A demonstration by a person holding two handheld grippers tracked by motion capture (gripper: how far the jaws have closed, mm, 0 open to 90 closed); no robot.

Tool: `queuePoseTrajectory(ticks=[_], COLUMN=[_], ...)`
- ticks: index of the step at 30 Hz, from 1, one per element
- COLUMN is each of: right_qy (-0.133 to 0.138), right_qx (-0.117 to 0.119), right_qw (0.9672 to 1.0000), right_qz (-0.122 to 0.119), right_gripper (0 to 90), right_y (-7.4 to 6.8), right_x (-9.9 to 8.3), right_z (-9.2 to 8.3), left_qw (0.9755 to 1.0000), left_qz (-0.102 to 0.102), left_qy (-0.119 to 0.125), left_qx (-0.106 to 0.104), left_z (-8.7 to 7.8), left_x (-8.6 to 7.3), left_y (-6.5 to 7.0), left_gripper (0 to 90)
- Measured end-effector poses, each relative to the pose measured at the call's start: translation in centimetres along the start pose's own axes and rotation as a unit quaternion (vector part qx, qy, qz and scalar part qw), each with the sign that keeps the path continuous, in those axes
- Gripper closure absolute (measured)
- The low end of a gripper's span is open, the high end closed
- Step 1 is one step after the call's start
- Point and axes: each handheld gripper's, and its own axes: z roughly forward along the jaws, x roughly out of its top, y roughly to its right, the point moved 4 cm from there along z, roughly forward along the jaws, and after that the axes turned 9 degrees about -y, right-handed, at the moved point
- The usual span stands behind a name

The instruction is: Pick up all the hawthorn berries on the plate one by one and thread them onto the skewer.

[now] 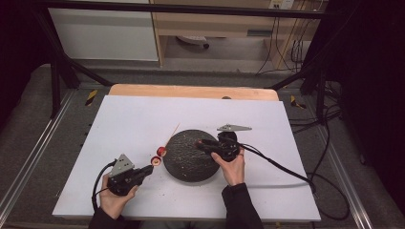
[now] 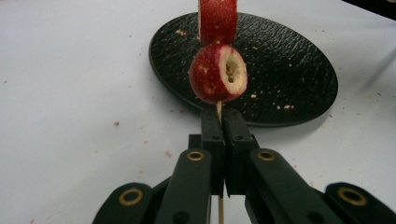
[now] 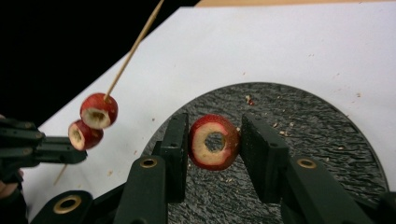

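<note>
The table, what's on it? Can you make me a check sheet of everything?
Surface: white table, scattered with small crumbs.
Job's things: wooden skewer carrying two cored red fruit pieces; a third fruit ring; round black plate.
Clutter: nothing seen beyond crumbs.
Grippers: left tool shut on the skewer's lower end; right tool shut on the fruit ring above the plate.
Cables: a black cable trails from the right tool; more hang behind.
Surroundings: black frame, grey floor, wooden furniture behind.

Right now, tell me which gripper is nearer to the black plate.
Right. The right gripper hangs over the black plate, shut on a fruit ring. The left gripper sits beside the plate's left edge, clamping the skewer.
</note>
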Motion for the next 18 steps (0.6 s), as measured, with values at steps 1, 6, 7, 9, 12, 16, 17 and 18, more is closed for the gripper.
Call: queuePoseTrajectory(ticks=[1,6,7,9,12,16,17,18], right_qy=[0.008,0.051,0.06,0.074,0.09,0.115,0.121,0.126], right_qx=[0.002,0.009,0.012,0.015,0.019,0.019,0.022,0.023], right_qw=[1.0,0.9984,0.9977,0.9965,0.9946,0.9914,0.9905,0.9897], right_qz=[0.004,0.024,0.03,0.037,0.049,0.06,0.063,0.063], right_gripper=[63.6,63.6,63.6,63.6,63.6,63.6,63.6,63.6], right_y=[0.1,0.5,0.6,0.7,0.9,1.1,1.0,1.0], right_x=[-0.1,-0.5,-0.6,-0.8,-1.0,-1.1,-1.1,-1.0], right_z=[-0.2,-0.7,-0.8,-0.8,-0.8,-0.8,-0.9,-0.9], left_qw=[1.0,1.0,1.0,0.9999,0.9999,0.9998,0.9998,0.9998], left_qz=[0.001,-0.001,-0.003,-0.004,-0.008,-0.008,-0.01,-0.01], left_qy=[0.001,0.007,0.009,0.011,0.015,0.017,0.018,0.018], left_qx=[-0.001,-0.002,-0.002,-0.001,-0.001,-0.001,-0.002,-0.001], left_z=[0.1,0.7,0.7,0.9,1.0,1.2,1.3,1.3], left_x=[0.2,1.1,1.3,1.6,1.9,2.2,2.3,2.3], left_y=[0.2,1.0,1.1,1.3,1.6,1.8,1.9,2.0], left_gripper=[88.3,88.3,88.2,88.3,88.3,88.3,88.3,88.3])
